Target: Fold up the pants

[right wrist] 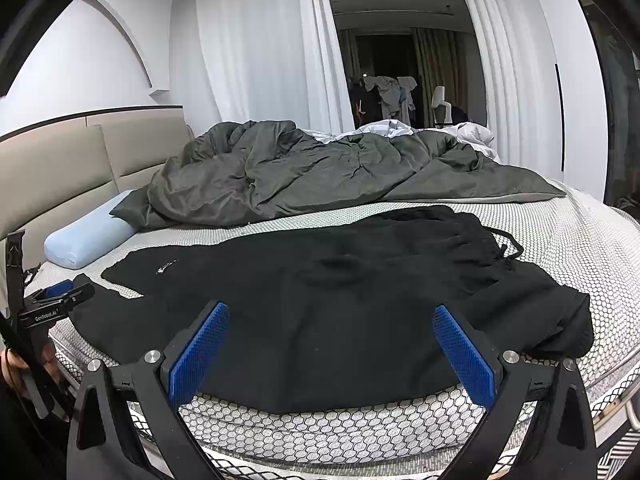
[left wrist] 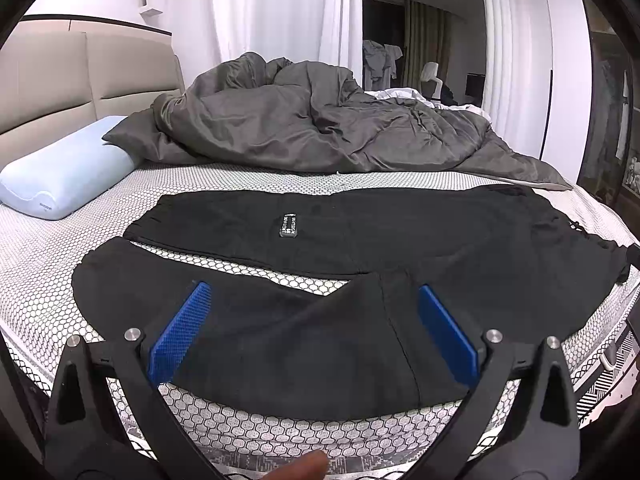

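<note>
**Two spread grippers above black pants on a bed**

Two hand-held grippers, both wide open, nothing between the blue ribbed pads. Left gripper [left wrist: 314,300] poised over the near leg of the black fabric pants [left wrist: 360,240]; right gripper [right wrist: 330,320] over the broad seat area of the same pants [right wrist: 360,300], apparently clear of the cloth, though contact hard to judge. Pants spread flat across the white honeycomb-patterned mattress [left wrist: 48,272] directly ahead of both grippers, legs running off to the left and parted by a strip of mattress, waistband and drawstring off to the right. Small white-lettered label [left wrist: 289,225] on the far leg, ahead of the left gripper. Beyond the pants, a rumpled dark grey duvet [left wrist: 312,128]; far ahead and left, a pale blue contoured pillow [left wrist: 60,176] by the beige padded headboard [left wrist: 80,72]. Fingertip [left wrist: 308,466] at the bottom edge, behind the left gripper.
</note>
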`<state>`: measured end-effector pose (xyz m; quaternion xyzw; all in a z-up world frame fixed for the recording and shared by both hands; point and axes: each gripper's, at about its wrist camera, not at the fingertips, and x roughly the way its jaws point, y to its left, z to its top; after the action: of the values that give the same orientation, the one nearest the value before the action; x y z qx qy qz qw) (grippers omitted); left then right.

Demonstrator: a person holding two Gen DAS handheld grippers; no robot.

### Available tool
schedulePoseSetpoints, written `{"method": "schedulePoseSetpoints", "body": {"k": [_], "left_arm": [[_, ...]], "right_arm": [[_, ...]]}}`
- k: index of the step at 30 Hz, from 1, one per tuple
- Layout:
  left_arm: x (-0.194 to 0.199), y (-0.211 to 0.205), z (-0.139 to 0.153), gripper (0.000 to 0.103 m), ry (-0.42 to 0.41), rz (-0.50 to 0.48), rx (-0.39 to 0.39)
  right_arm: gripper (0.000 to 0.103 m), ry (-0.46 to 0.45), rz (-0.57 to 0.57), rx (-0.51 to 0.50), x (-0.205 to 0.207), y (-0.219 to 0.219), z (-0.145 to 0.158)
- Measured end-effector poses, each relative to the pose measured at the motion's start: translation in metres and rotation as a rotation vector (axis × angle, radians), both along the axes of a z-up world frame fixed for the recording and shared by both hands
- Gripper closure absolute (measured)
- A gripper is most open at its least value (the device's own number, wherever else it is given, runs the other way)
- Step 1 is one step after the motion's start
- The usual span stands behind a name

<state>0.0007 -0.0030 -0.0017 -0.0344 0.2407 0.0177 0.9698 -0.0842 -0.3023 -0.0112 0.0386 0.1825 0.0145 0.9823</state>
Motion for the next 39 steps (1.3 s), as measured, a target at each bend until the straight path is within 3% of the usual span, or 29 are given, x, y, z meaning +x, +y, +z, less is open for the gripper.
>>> {"method": "schedulePoseSetpoints", "body": {"k": [39], "left_arm": [[0.0013, 0.0079, -0.0006, 0.000, -0.001, 0.001, 0.002]], "right_arm": [[0.000, -0.002, -0.003, -0.009, 0.0012, -0.0005, -0.0006]]}}
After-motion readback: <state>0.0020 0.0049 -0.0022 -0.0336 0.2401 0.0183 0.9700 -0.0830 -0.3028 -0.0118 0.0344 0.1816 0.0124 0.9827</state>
